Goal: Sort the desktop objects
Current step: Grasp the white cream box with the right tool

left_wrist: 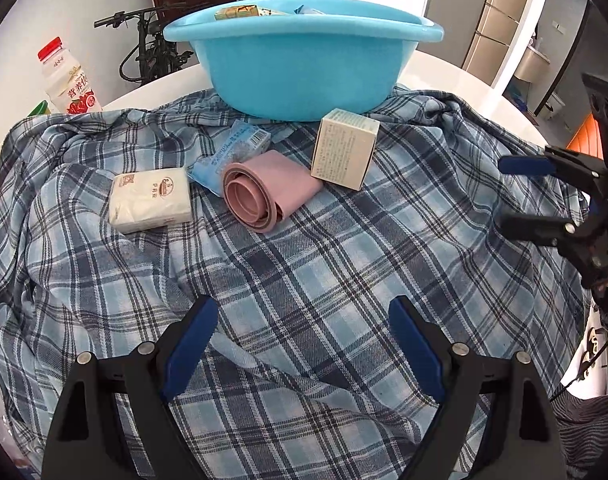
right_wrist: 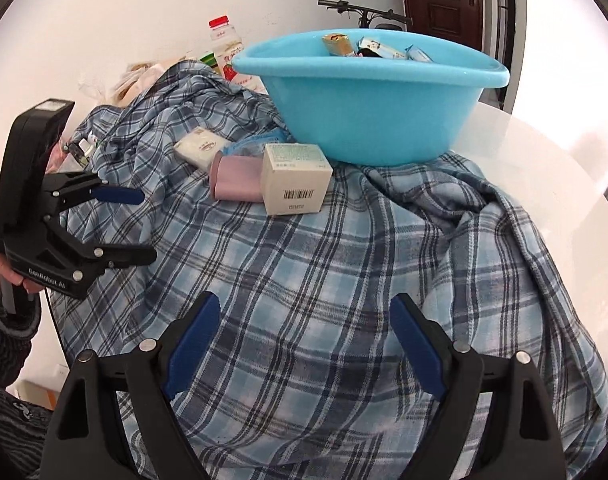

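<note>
A light-blue plastic basin [left_wrist: 304, 76] [right_wrist: 367, 120] stands at the back of a plaid cloth [left_wrist: 304, 260] [right_wrist: 304, 248], with several small packets inside. In front of it lie a cream box [left_wrist: 343, 148] [right_wrist: 296, 178], a pink rolled item [left_wrist: 268, 188] [right_wrist: 236, 180], a blue packet [left_wrist: 232, 152] [right_wrist: 256, 142] and a white tissue pack [left_wrist: 150, 200] [right_wrist: 200, 146]. My left gripper [left_wrist: 304, 308] [right_wrist: 146, 226] hovers open over bare cloth, short of the items. My right gripper [right_wrist: 304, 300] [left_wrist: 501, 192] is open too, over the cloth to the right, holding nothing.
A red-capped milk bottle [left_wrist: 68, 80] [right_wrist: 226, 48] stands behind the cloth at the left. The white round table [right_wrist: 543, 152] shows past the cloth on the right. A bicycle [left_wrist: 152, 40] leans by the wall near a dark door. A hand [right_wrist: 8, 272] holds the left gripper.
</note>
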A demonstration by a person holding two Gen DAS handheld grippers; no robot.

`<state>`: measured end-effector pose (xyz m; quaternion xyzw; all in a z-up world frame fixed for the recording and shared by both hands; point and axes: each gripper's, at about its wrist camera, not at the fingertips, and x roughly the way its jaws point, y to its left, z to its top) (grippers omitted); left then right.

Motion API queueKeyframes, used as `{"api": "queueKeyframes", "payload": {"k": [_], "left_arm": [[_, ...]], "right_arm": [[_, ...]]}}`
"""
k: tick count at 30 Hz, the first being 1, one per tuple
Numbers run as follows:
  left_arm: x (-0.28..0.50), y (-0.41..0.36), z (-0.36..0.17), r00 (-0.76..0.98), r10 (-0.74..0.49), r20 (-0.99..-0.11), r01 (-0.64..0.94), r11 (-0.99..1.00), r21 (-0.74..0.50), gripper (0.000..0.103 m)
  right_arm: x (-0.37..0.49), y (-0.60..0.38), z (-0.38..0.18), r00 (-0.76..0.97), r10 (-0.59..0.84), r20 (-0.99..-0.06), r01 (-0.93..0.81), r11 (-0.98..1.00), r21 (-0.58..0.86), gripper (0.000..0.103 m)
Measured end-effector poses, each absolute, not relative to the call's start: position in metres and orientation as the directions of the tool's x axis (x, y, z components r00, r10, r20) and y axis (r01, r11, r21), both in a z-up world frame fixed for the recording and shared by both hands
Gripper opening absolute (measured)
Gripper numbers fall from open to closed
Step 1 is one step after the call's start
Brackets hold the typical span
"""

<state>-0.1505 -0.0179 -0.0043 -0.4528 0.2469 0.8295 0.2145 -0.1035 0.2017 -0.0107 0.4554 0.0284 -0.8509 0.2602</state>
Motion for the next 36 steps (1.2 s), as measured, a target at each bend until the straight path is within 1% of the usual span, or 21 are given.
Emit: {"api": "queueKeyframes", "payload": {"k": [5,10,14,18,22,26,31,36], "left_arm": [[-0.152,-0.02,-0.009,-0.529,0.112,-0.841,-0.558,-0.792,0.246,0.089],[-0.158,-0.011,-0.009,-0.619,0.11,-0.778,-0.517,-0.802,0.298,0.089],[-0.168,-0.003,-0.01,-0.645,0.114,-0.756,-0.493,-0.817,0.298,0.089],[-0.174,-0.004,-0.005,-0.688,0.13,-0.714,-0.446,-0.852,0.275,0.089],[-0.179,-0.009,-0.002,-0.723,0.138,-0.677,-0.416,-0.869,0.267,0.089],[-0.184,-0.012,-0.006,-0.727,0.131,-0.674,-0.404,-0.876,0.265,0.089],[-0.185,-0.015,-0.009,-0.72,0.131,-0.681,-0.416,-0.868,0.272,0.089],[-0.181,-0.016,-0.006,-0.726,0.141,-0.673,-0.426,-0.86,0.28,0.089]], "right_arm": [[-0.114,0.198,-0.014,-0.481,-0.453,-0.751,0.479,-0.853,0.208,0.086],[-0.124,0.187,-0.02,-0.512,-0.466,-0.722,0.466,-0.857,0.222,0.086],[-0.13,0.176,-0.02,-0.553,-0.447,-0.703,0.442,-0.873,0.207,0.086],[-0.135,0.167,-0.017,-0.592,-0.434,-0.679,0.436,-0.881,0.183,0.086],[-0.145,0.16,-0.017,-0.597,-0.449,-0.665,0.436,-0.877,0.2,0.086],[-0.153,0.156,-0.02,-0.608,-0.458,-0.649,0.457,-0.87,0.185,0.086],[-0.166,0.149,-0.023,-0.578,-0.482,-0.659,0.509,-0.844,0.17,0.086],[-0.181,0.147,-0.032,-0.555,-0.478,-0.681,0.499,-0.846,0.187,0.086]]}}
